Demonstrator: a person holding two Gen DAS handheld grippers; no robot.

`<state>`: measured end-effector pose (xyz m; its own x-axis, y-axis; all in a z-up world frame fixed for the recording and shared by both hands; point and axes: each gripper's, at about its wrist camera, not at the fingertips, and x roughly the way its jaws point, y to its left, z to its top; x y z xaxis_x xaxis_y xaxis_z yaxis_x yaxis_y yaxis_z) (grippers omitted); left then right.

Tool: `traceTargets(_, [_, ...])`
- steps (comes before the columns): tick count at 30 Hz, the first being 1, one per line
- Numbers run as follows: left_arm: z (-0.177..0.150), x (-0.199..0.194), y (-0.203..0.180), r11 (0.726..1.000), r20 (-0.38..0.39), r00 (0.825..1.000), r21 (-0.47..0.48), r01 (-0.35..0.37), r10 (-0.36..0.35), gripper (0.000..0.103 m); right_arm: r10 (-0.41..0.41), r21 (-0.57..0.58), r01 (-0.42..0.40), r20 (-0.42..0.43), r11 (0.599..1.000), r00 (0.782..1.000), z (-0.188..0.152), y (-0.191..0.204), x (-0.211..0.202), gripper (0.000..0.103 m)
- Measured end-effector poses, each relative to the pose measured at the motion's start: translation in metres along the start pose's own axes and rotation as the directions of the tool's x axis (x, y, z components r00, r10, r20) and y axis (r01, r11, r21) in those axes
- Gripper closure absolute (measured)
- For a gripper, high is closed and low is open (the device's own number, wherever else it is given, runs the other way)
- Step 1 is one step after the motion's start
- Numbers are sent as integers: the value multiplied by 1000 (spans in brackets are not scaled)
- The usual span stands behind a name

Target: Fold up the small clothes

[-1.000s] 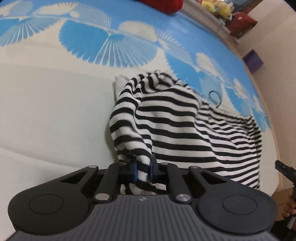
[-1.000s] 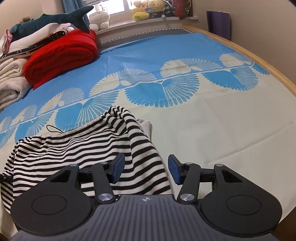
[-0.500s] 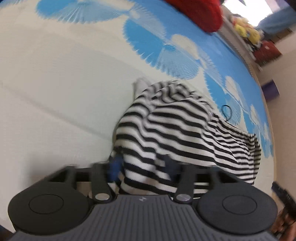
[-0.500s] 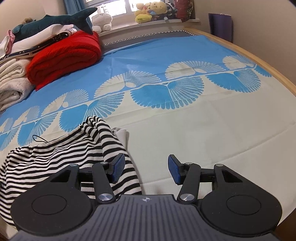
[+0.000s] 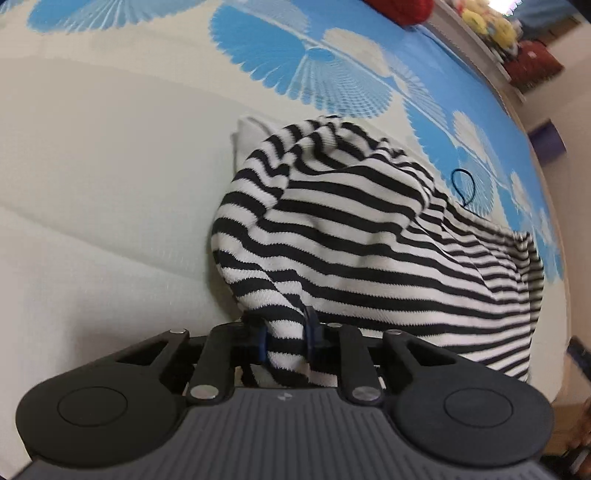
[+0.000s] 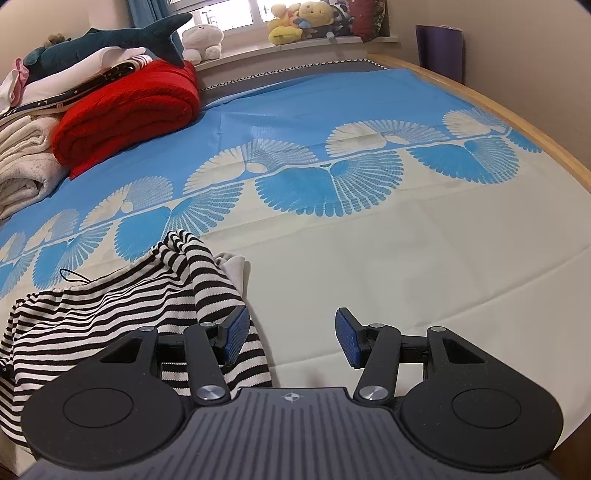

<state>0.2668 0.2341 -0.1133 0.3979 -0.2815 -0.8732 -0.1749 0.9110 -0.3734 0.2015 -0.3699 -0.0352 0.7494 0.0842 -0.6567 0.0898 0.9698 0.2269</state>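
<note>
Striped black-and-white knit top (image 5: 369, 240) lies bunched on the cream part of the bed (image 6: 406, 266), near its front edge. The left gripper (image 5: 284, 338) is closing, pinching a fold of it. The right gripper (image 6: 291, 336) hovers spread and empty just beside it.

Soft window light, fisheye-bent edges, left wrist view slightly motion-blurred

A bed (image 6: 424, 266) filled the frame, its sheet blue at the top and cream lower down. A wooden rail (image 6: 517, 114) ran along the right edge. At upper centre, daylight came through a window (image 6: 236, 11) above a sill (image 6: 295, 48); beige wall (image 6: 517, 44) stood upper right.
</note>
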Motion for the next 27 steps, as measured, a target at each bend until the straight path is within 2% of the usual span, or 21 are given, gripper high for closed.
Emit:
traceTargets(4, [-4,-22,0,1000,85,996,-8,15,-15,89,7,23,-7,5,1000,1000,0,2,-1,50])
traceTargets(7, [-8,-34,-9,1000,138,990,25,-9,6,90,16,19,-16,12,1000,1000,-1,7,-1,50])
traceTargets(10, [-10,-38,-21,998,159,987,45,-38,30,90,27,2,-27,11,1000,1000,0,12,-2,50])
traceTargets(15, [-13,-48,-41,997,235,971,63,-54,38,90,35,19,-36,20,999,999,6,9,-5,50])
traceTargets(18, [-16,-49,-51,994,245,967,69,-85,66,90,41,32,-42,35,999,999,10,8,-9,50])
traceTargets(21, [-18,-50,-56,996,245,967,40,-83,71,90,44,26,-45,58,999,997,15,6,-16,50])
traceTargets(25, [-19,-46,-60,994,249,967,74,-80,59,90,49,42,-52,67,998,997,20,3,-18,50])
traceTargets(27, [-15,-42,-53,997,224,973,36,-70,60,90,43,36,-46,68,998,997,22,4,-14,50])
